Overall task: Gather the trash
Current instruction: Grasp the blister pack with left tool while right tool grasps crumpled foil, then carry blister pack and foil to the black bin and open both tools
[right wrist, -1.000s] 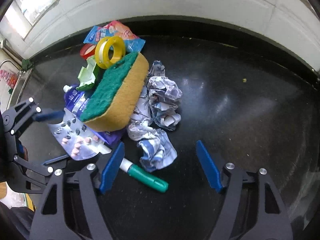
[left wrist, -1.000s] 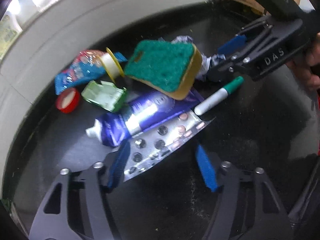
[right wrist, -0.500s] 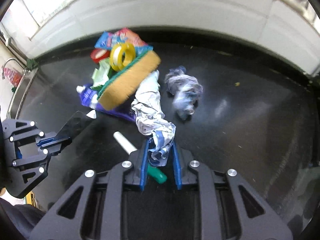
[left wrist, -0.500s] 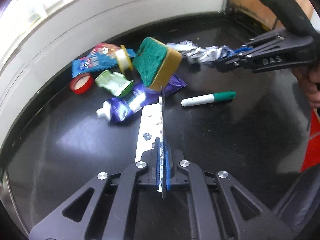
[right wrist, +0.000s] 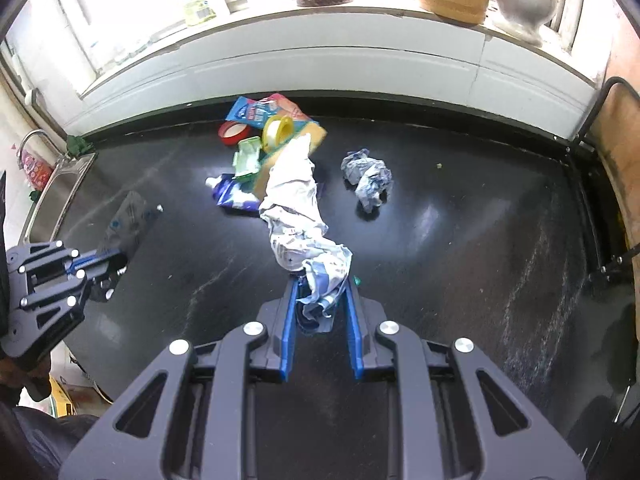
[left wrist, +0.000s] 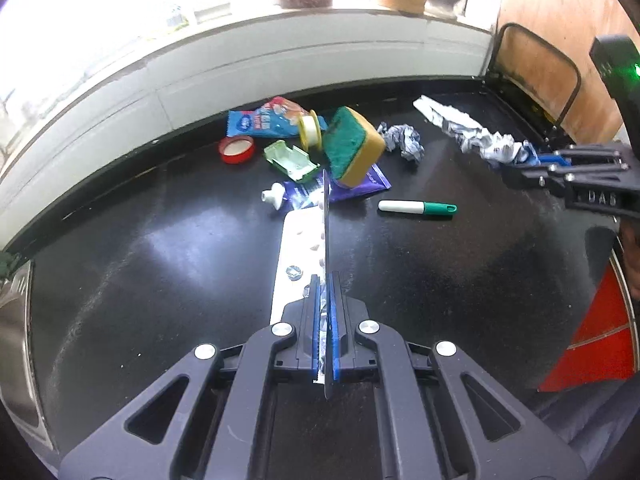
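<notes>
Black, glossy countertop (left wrist: 168,248) runs under a white tiled wall, with a steel sink (right wrist: 60,188) at its left end.

Pressed tight together, the left gripper's (left wrist: 326,288) blue pads pinch a blister pack (left wrist: 298,248) by one end: a long, silvery-white strip seen nearly edge-on, its pill bubbles showing on the left face, lifted clear of the counter. The right gripper (right wrist: 320,292) has its blue pads closed on a crumpled paper wad (right wrist: 298,208), white with blue print, which stretches out from the pads in a long twisted rope, also off the counter.

Beyond them the remaining trash lies in a loose pile near the wall: a green-and-yellow sponge (left wrist: 352,146) tilted on a purple tube (left wrist: 320,192) with a white cap, a green plastic case (left wrist: 292,160), a yellow tape roll (left wrist: 310,128), a red lid (left wrist: 237,149) and a blue-and-red snack wrapper (left wrist: 264,120). A second small paper ball (right wrist: 366,178) sits just right of the pile, and a white marker with a green cap (left wrist: 418,208) lies alone nearer the grippers.
</notes>
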Tool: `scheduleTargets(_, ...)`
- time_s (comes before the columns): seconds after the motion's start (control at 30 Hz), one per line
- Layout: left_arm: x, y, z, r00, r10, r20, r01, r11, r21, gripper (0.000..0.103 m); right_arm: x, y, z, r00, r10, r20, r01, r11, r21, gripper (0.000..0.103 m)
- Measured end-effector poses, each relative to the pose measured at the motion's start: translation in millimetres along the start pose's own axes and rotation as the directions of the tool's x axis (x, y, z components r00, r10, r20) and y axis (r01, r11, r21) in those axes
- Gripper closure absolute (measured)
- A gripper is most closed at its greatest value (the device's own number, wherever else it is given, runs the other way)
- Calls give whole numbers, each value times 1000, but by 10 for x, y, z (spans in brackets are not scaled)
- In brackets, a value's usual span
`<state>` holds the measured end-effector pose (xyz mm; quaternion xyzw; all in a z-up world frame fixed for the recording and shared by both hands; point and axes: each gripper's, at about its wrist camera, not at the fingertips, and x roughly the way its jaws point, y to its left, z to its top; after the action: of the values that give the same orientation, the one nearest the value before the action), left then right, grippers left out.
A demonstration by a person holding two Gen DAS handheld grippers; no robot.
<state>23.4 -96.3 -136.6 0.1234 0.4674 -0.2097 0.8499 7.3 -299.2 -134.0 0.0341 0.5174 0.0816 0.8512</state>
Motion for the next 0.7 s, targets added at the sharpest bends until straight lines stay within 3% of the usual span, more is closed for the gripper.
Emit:
scheduleTargets(0.3,-303,157,-75,997,63,34,-61,997,-48,100,-202,380,54,999,33,43,-30,998,-57,81)
scheduleTargets(0.47,-617,460,-241,990,127,66,-116,982,-148,100,-284,954,229,992,109,65,-98,983,-158,81)
scheduleTargets(0.57,-867,738,-473,978,196,74,-174,956,-235,100,-283,1452,299,982,180,58,-161,957,-239,81)
scheduleTargets(0.7,-1243,1129,-945,949,311,54,-271,890,-367,100,-234,2180,288,962,274,9,-254,901,-350,81)
